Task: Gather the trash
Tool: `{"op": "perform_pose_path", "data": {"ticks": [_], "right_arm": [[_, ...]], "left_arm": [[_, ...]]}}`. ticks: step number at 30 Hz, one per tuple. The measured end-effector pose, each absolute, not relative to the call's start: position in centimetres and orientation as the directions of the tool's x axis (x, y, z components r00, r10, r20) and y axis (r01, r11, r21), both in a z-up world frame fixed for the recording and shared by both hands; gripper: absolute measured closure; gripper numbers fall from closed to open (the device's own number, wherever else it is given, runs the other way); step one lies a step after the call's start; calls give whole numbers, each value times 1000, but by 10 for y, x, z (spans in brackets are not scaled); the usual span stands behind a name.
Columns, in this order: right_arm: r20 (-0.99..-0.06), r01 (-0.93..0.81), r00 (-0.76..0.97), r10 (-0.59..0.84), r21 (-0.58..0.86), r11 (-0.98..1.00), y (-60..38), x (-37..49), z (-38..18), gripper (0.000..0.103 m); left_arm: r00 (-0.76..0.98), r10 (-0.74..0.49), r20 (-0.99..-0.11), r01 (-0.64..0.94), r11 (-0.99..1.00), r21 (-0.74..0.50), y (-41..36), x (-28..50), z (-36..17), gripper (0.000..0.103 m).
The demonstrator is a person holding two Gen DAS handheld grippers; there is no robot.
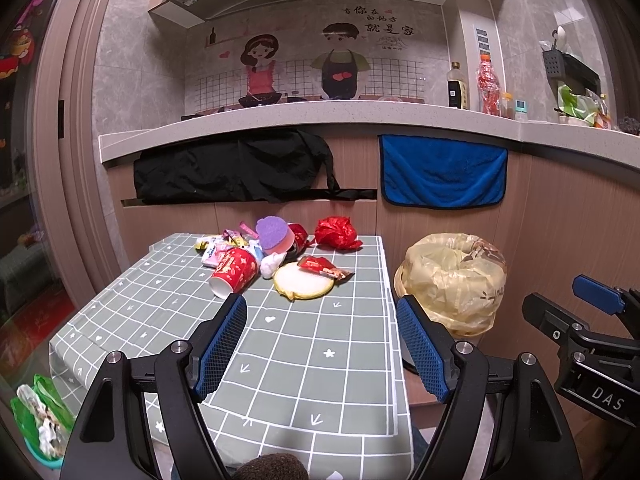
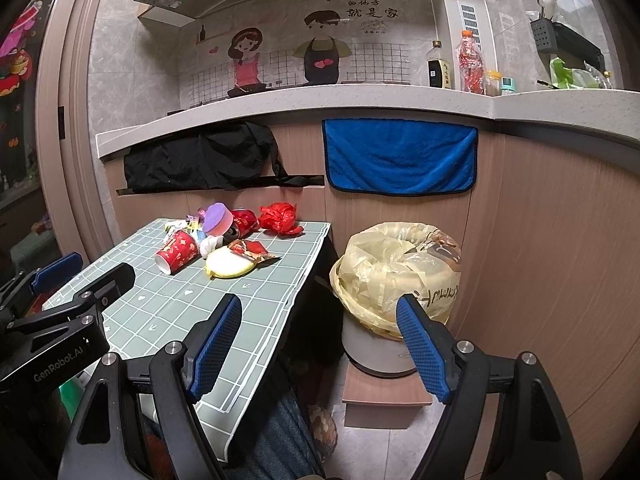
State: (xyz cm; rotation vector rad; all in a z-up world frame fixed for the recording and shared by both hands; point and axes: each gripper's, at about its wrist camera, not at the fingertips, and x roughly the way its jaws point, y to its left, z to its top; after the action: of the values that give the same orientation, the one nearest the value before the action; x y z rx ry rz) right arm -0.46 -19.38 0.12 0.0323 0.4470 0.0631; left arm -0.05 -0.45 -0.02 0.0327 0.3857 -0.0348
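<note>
Trash pile [image 1: 276,256] on checked table [image 1: 280,360]; lined bin [image 2: 396,276] beside it; left gripper [image 1: 322,346] and right gripper [image 2: 320,344], 2 empty, jaws wide apart.

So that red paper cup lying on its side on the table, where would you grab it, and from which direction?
Probably across the body of the red paper cup, near its middle. It lies tipped over with its white base toward the grippers, so its round sides are free. The left gripper, open and empty, could come down from above, one finger on each side. A light squeeze, since paper walls likely crush.
</note>
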Motion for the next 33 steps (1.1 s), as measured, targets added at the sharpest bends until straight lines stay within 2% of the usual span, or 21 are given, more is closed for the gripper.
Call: {"op": "perform_pose_path", "data": {"ticks": [11, 17, 23, 27, 33], "right_arm": [[-449, -60, 890, 76, 50, 997, -194, 5, -2, 26], [-463, -86, 882, 91, 33, 996, -189, 28, -3, 26], [-455, -136, 884, 110, -25, 990, -169, 73, -1, 26], [-438, -168, 887, 148, -6, 986, -160, 111, 4, 26], [-444, -191, 878, 179, 18, 981, -143, 174, 3, 26]], "left_arm": [[924, -46, -380, 50, 999, 2, -4, 4, 5, 25], [918, -47, -394, 34, 999, -42, 14, 32, 5, 25], [904, -14, -428, -30, 995, -95, 61, 83, -8, 25], [888, -6, -460, -55, 991, -120, 100, 130, -22, 25], [857, -57, -512, -45, 982, -184, 148, 200, -40, 25]]}}
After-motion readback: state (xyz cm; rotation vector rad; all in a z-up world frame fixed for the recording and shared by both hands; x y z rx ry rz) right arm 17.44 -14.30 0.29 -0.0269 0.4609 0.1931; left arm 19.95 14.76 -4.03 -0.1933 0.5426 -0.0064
